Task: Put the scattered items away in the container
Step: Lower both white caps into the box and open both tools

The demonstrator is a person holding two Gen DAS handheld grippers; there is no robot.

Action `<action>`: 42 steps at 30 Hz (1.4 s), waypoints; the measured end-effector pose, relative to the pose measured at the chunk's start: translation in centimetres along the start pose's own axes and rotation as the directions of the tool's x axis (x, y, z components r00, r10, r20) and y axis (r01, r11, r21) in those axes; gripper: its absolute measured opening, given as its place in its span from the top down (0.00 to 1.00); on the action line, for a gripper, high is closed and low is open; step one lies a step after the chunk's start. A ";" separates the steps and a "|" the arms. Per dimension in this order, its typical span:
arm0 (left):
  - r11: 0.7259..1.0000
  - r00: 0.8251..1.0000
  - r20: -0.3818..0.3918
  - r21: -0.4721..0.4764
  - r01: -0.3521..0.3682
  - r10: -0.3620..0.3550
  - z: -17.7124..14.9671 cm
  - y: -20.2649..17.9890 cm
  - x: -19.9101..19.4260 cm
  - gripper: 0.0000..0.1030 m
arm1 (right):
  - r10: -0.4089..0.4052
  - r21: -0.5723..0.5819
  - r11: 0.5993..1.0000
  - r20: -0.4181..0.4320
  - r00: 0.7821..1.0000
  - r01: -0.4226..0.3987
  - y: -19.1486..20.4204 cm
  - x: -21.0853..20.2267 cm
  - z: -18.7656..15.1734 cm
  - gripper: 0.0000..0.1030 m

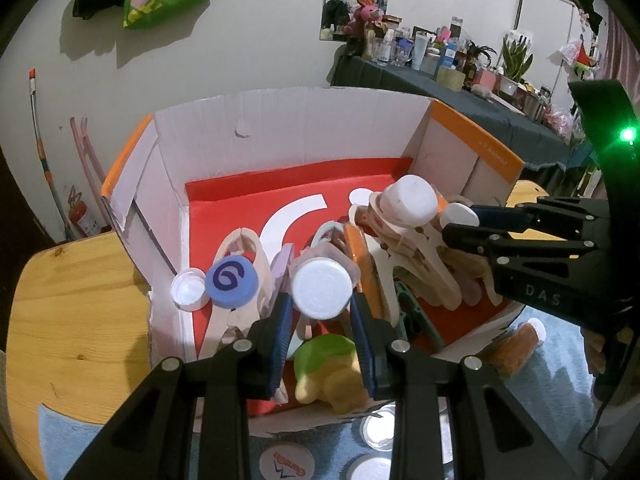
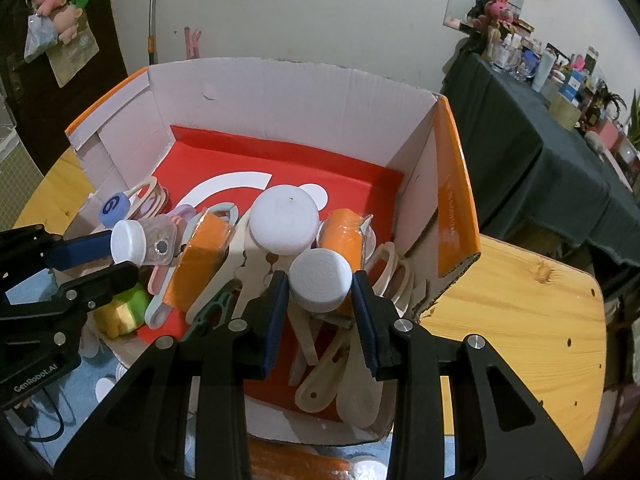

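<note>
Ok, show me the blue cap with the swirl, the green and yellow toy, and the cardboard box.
blue cap (image 1: pixel 230 278), left wrist view, on its swirl-marked top.
green and yellow toy (image 1: pixel 326 364), left wrist view, on its green upper part.
cardboard box (image 2: pixel 304 112), right wrist view, on its bare far wall.

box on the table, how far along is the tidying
Mostly done: the cardboard box already holds clips, a blue cap, a green and yellow toy and orange packs. In hand: the left gripper and the right gripper each grip a white-capped bottle over the box. Left outside: an orange bottle and several loose lids on the blue cloth.
</note>
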State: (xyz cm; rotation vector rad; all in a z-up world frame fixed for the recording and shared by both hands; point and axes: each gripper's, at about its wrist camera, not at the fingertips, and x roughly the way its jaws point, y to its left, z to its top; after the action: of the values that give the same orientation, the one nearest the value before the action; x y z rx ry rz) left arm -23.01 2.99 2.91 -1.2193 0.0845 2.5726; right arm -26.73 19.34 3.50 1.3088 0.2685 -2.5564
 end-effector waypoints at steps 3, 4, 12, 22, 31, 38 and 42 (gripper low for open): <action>1.000 1.000 -0.005 -0.003 0.001 -0.001 0.0 0.1 0.2 0.69 | -0.001 0.000 1.000 -0.001 1.000 0.001 0.0 0.2 0.0 0.70; 1.000 1.000 -0.006 -0.004 0.001 -0.001 -0.1 0.1 0.2 0.69 | -0.001 0.001 1.000 -0.002 1.000 0.001 0.0 0.2 0.0 0.70; 1.000 1.000 -0.008 -0.008 0.002 -0.002 -0.1 0.3 0.4 0.69 | -0.001 0.001 1.000 -0.003 1.000 0.001 -0.1 0.4 0.1 0.70; 1.000 1.000 -0.017 -0.015 0.006 -0.006 -0.1 0.4 0.6 0.69 | -0.003 -0.001 1.000 -0.002 1.000 0.003 0.0 0.3 0.0 0.70; 1.000 1.000 -0.014 -0.013 0.008 -0.008 -0.1 0.4 0.6 0.69 | -0.008 0.001 1.000 -0.001 1.000 0.008 0.1 0.4 0.0 0.70; 1.000 1.000 -0.011 -0.010 0.008 -0.008 -0.1 0.3 0.5 0.69 | -0.008 0.003 1.000 -0.003 1.000 0.008 0.1 0.3 0.0 0.70; 1.000 1.000 -0.012 -0.013 0.008 -0.008 -0.1 0.3 0.4 0.69 | -0.007 0.007 1.000 -0.005 1.000 0.007 0.0 0.3 0.0 0.70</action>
State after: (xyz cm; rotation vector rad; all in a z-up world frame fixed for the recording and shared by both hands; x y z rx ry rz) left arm -23.30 2.79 2.51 -1.2370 0.0650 2.5629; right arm -26.91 19.27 3.31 1.3194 0.2656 -2.5624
